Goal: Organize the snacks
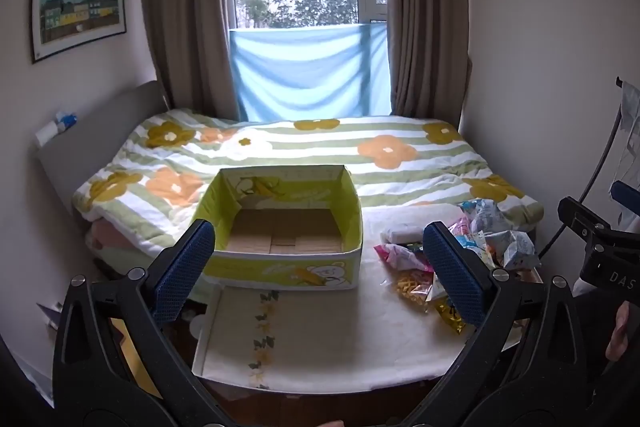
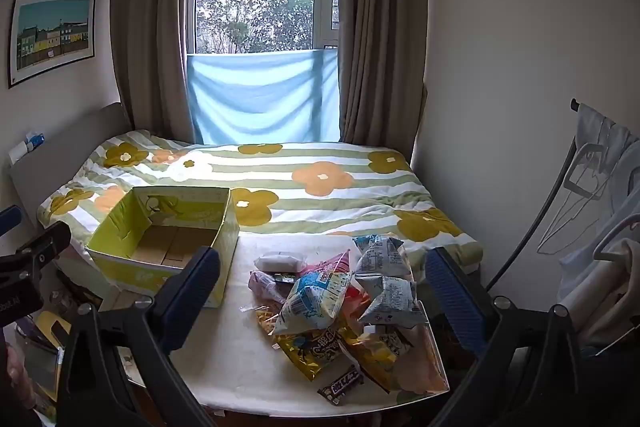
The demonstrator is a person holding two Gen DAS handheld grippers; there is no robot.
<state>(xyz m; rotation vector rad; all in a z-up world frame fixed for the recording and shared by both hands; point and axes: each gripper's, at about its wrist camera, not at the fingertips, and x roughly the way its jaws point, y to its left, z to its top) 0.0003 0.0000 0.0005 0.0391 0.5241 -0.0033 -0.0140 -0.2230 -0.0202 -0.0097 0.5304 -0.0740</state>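
Note:
An empty yellow-green cardboard box with a bear print stands on the white table; it also shows in the right wrist view. A pile of snack packets lies on the table's right side, seen too in the left wrist view. My left gripper is open and empty, held above the table in front of the box. My right gripper is open and empty, held above the snack pile.
A bed with a flowered quilt lies behind the table. A window with brown curtains is at the back. A clothes rack with hangers stands at the right. Clutter lies on the floor at the left.

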